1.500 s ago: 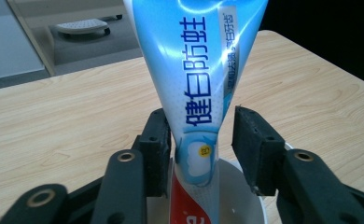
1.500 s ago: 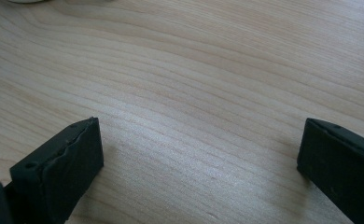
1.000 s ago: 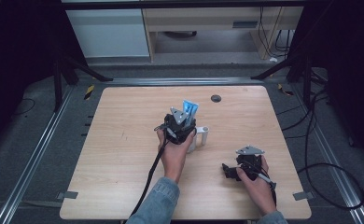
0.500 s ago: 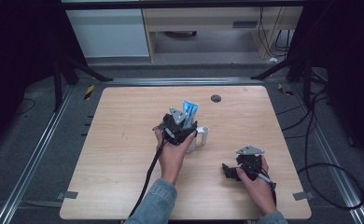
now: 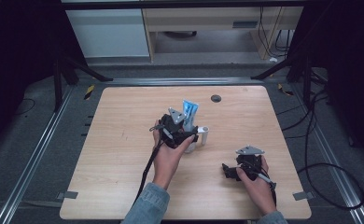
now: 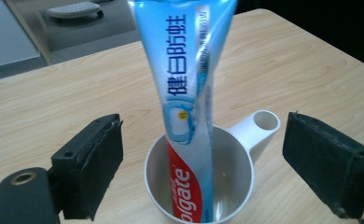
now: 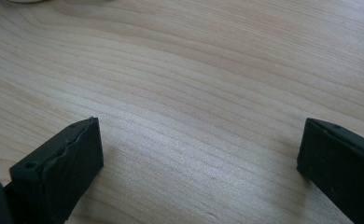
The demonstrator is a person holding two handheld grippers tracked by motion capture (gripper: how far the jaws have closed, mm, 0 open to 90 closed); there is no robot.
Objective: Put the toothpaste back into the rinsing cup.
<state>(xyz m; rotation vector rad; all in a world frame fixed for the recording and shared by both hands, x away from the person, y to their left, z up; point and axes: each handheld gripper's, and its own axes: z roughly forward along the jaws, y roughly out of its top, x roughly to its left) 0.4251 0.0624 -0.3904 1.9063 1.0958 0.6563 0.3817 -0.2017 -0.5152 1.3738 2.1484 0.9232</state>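
Standing cap-down in the white cup (image 6: 199, 179) mid-table, the toothpaste tube (image 6: 189, 93) leans on the rim. Your left gripper (image 6: 201, 168) has just been opening; its jaws are wide, clear of tube and cup. Your right gripper (image 7: 199, 163) rests wide apart on bare table (image 7: 208, 70), holding nothing. Only the cup handle (image 6: 259, 127) sits near the left gripper's right-hand jaw.

From above, my left gripper (image 5: 182, 128) and hand cover most of the white cup (image 5: 202, 135); just its handle pokes out beside my fingers. In the left gripper view, the toothpaste tube (image 6: 189, 93) between my 2 pads runs off the top edge, and its bottom end inside the cup is cut off by the lower edge.
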